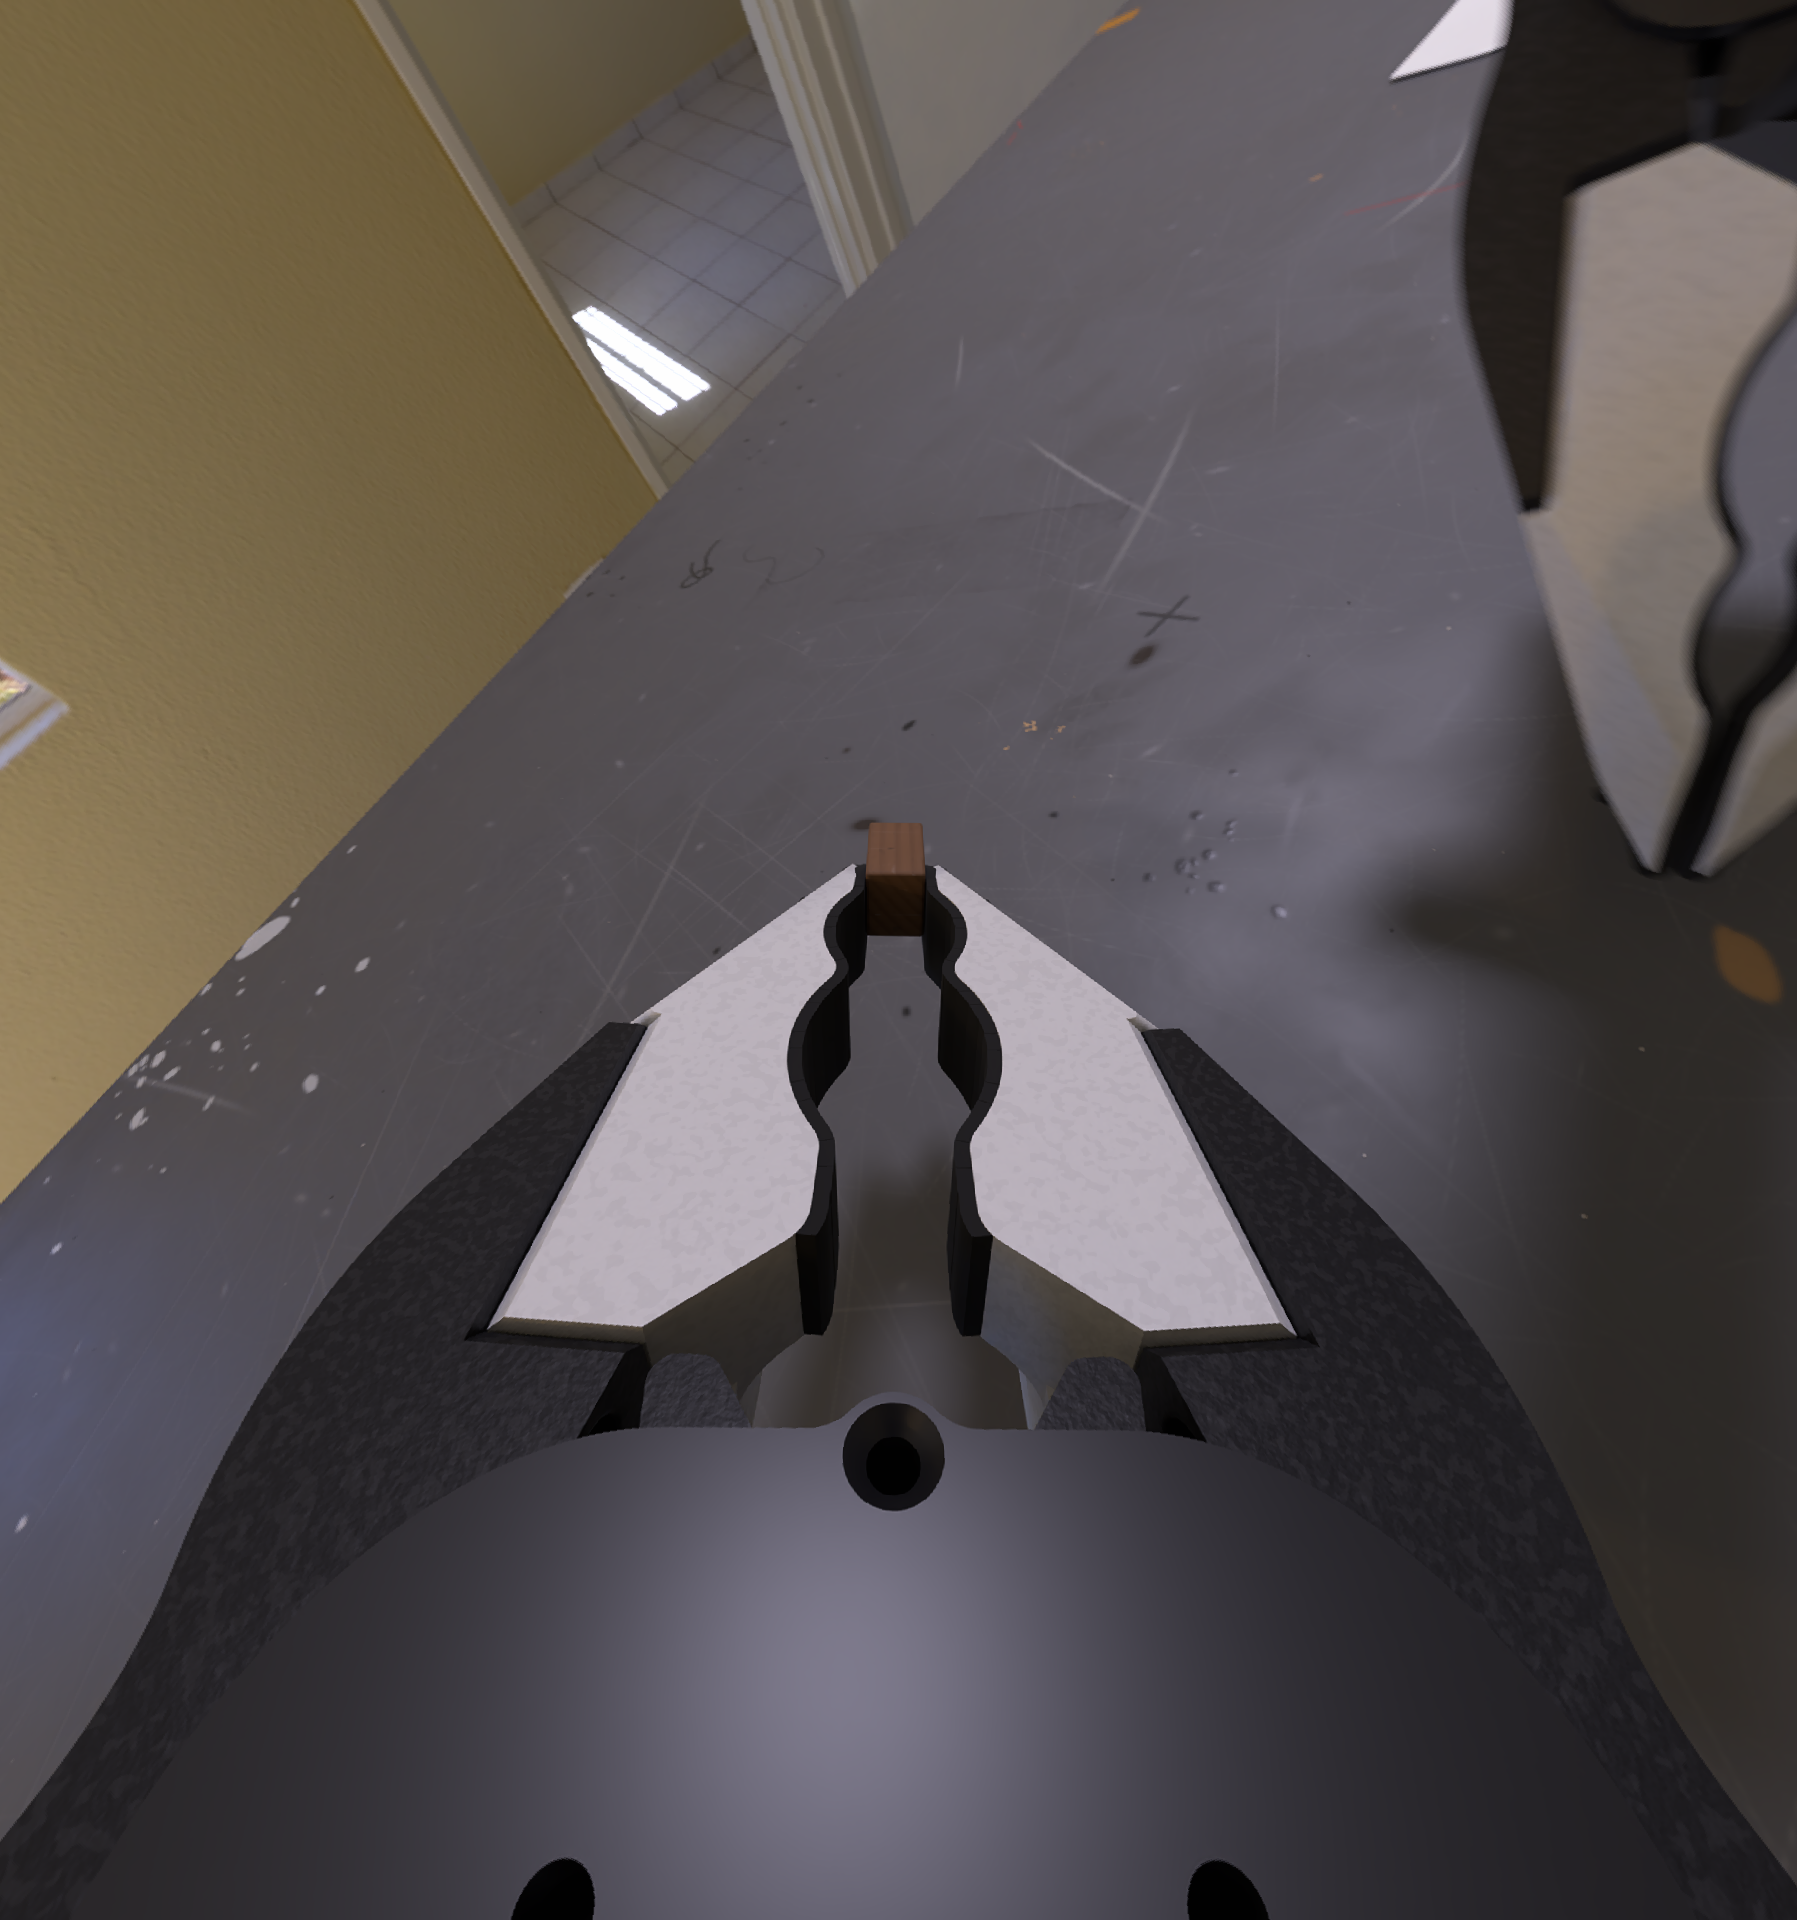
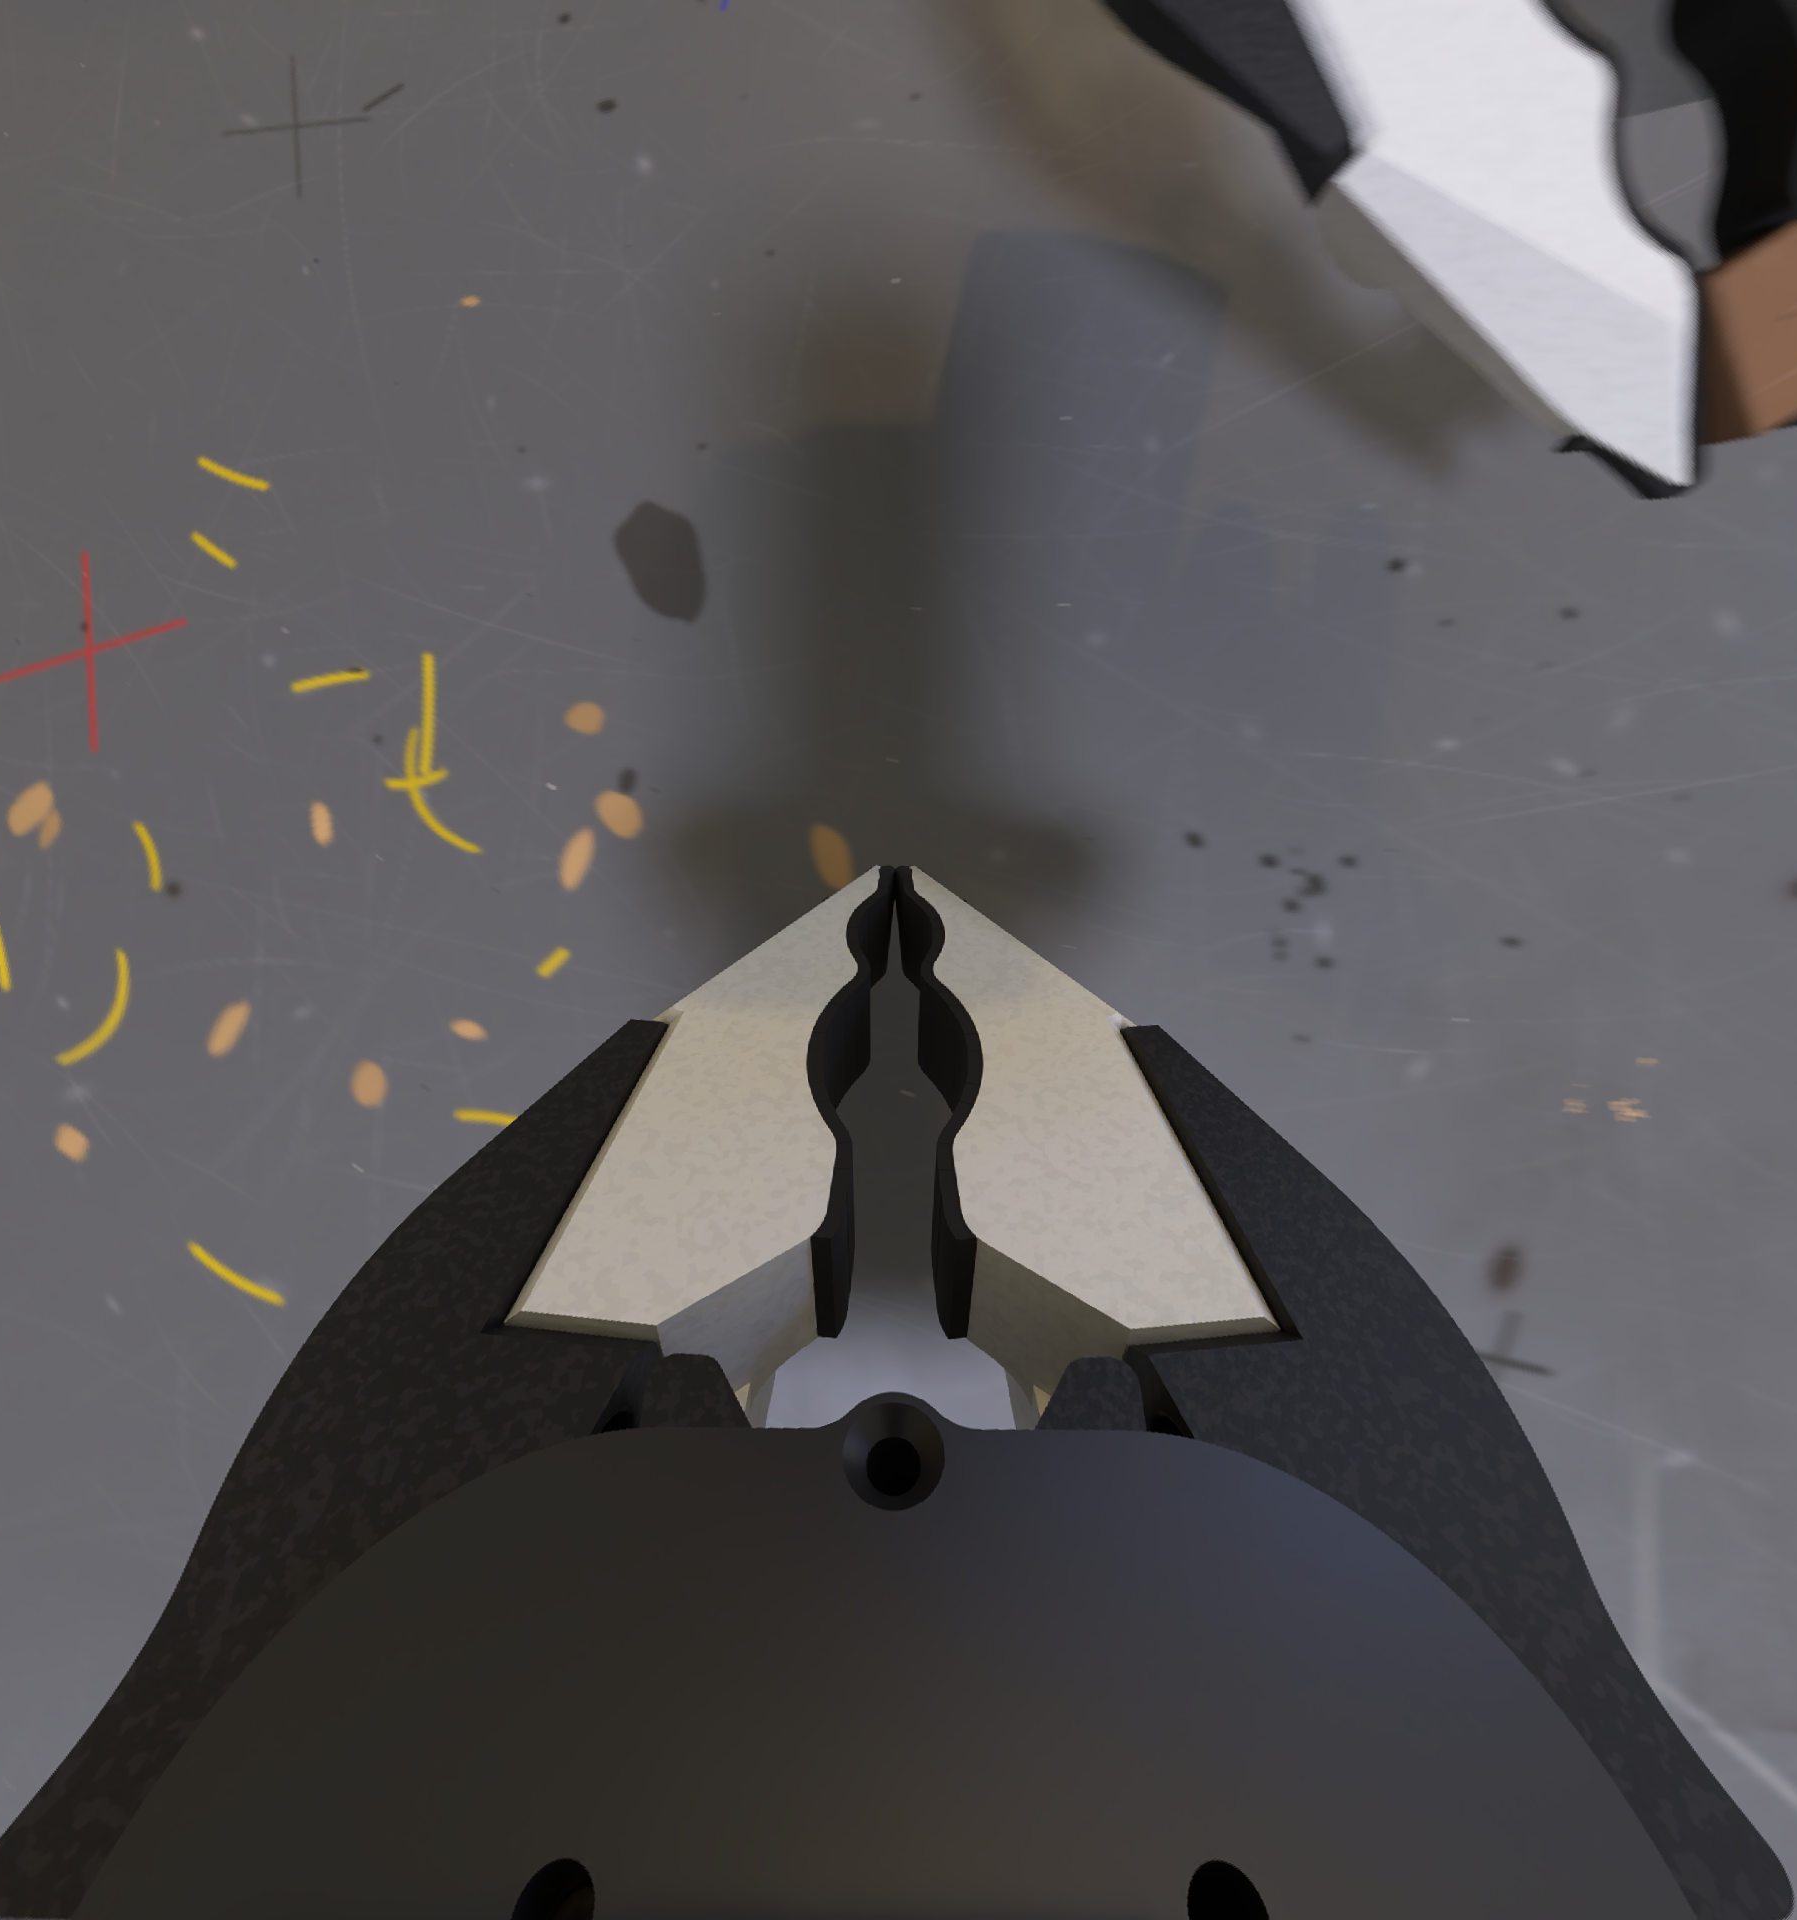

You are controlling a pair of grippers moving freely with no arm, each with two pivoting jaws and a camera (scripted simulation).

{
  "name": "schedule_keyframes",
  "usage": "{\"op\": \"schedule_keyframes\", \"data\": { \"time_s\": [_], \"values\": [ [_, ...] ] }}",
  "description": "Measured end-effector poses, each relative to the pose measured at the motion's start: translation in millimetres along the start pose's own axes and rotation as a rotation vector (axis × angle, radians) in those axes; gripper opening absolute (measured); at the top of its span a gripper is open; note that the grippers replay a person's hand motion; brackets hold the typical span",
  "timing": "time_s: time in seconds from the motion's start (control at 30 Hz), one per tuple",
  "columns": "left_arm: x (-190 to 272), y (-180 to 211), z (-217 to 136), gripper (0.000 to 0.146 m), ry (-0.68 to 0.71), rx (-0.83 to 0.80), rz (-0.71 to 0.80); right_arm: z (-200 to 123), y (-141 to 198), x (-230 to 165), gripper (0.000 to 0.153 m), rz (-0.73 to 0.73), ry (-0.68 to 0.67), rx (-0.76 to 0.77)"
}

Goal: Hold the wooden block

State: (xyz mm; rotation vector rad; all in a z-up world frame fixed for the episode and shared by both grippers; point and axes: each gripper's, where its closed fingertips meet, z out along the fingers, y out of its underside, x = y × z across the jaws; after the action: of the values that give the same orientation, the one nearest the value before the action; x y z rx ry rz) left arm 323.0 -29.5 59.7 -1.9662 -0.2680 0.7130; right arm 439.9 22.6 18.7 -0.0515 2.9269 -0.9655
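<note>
A small brown wooden block (image 1: 895,879) sits between the tips of my left gripper (image 1: 895,883), which is shut on it above the grey table (image 1: 977,582). The block sticks out a little past the fingertips. In the right wrist view the same block (image 2: 1765,348) shows at the top right, pinched in the left gripper (image 2: 1746,416). My right gripper (image 2: 894,878) is shut and empty, its tips touching, pointing down at the table. It also shows in the left wrist view (image 1: 1678,868) at the upper right, beside and apart from the block.
The grey table top (image 2: 1185,623) is scratched and carries paint marks: yellow strokes (image 2: 94,1023), a red cross (image 2: 89,649) and orange spots. The table's far edge (image 1: 520,748) runs diagonally against a yellow wall (image 1: 198,416). A white sheet (image 1: 1455,42) lies at the far end.
</note>
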Motion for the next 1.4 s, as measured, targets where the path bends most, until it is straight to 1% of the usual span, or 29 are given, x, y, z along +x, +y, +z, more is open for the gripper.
{"op": "schedule_keyframes", "data": {
  "time_s": [0.07, 0.13, 0.23, 0.33, 0.43, 0.5, 0.53, 0.6, 0.67, 0.77, 0.83, 0.93, 1.0, 1.07, 1.17, 1.27, 1.3, 1.4],
  "values": [
    [3.8, 1.1, 2.0, 0.009, 0.014, -0.011, 0.012, 9.4, 1.1, -15.8, 0.000, 0.029, 0.004, -0.010],
    [6.2, 1.5, 3.2, 0.009, 0.020, -0.018, 0.027, 12.7, 1.1, -22.2, 0.000, 0.053, 0.022, 0.004],
    [7.7, 1.7, 4.1, 0.009, 0.020, -0.023, 0.040, 9.9, 5.4, -16.6, 0.000, 0.095, 0.058, -0.001],
    [6.4, 1.4, 3.6, 0.009, 0.011, -0.021, 0.043, 8.3, 6.7, -2.9, 0.000, 0.117, 0.111, 0.002],
    [3.2, 0.5, 2.1, 0.009, -0.006, -0.013, 0.036, 7.2, 6.4, 19.5, 0.000, 0.133, 0.238, -0.007],
    [0.5, 0.6, 1.2, 0.009, -0.019, -0.010, 0.028, 1.9, 6.6, 32.0, 0.000, 0.173, 0.341, -0.015],
    [-0.8, 0.9, 0.8, 0.009, -0.025, -0.009, 0.023, -1.6, 4.4, 33.3, 0.000, 0.204, 0.367, 0.014],
    [-3.1, 1.0, 0.0, 0.009, -0.033, -0.006, 0.012, -7.4, -1.4, 28.3, 0.000, 0.291, 0.372, 0.105],
    [-4.8, 0.2, -0.9, 0.009, -0.038, 0.001, 0.002, -10.2, -4.4, 20.8, 0.006, 0.371, 0.371, 0.168],
    [-4.4, -0.7, -0.9, 0.009, -0.034, 0.009, -0.005, -7.7, -1.5, 10.9, 0.018, 0.445, 0.382, 0.173],
    [-3.1, -0.4, -0.1, 0.009, -0.027, 0.006, -0.003, -5.5, 0.0, 7.3, 0.021, 0.507, 0.410, 0.181],
    [-1.7, 0.7, 0.9, 0.009, -0.024, -0.003, 0.006, 0.5, -3.6, -1.1, 0.023, 0.600, 0.405, 0.213],
    [-1.6, 1.0, 1.1, 0.009, -0.024, -0.004, 0.007, 3.7, -2.0, -1.7, 0.023, 0.597, 0.453, 0.183],
    [-1.8, 0.8, 1.0, 0.009, -0.022, -0.001, 0.002, 5.4, 0.0, 1.0, 0.021, 0.559, 0.520, 0.153],
    [-2.1, 0.9, 0.9, 0.009, -0.022, 0.000, -0.003, 8.4, 1.4, 2.7, 0.018, 0.534, 0.531, 0.123],
    [-2.3, 0.8, 0.8, 0.009, -0.023, 0.000, -0.003, -0.1, 14.5, 15.3, 0.014, 0.521, 0.611, 0.071],
    [-2.3, 0.7, 0.7, 0.009, -0.023, 0.001, -0.002, -2.3, 15.8, 17.3, 0.014, 0.537, 0.612, 0.081],
    [-2.4, -0.1, 0.4, 0.009, -0.025, 0.003, 0.001, -0.5, 8.9, 13.8, 0.016, 0.590, 0.536, 0.147]
  ]
}}
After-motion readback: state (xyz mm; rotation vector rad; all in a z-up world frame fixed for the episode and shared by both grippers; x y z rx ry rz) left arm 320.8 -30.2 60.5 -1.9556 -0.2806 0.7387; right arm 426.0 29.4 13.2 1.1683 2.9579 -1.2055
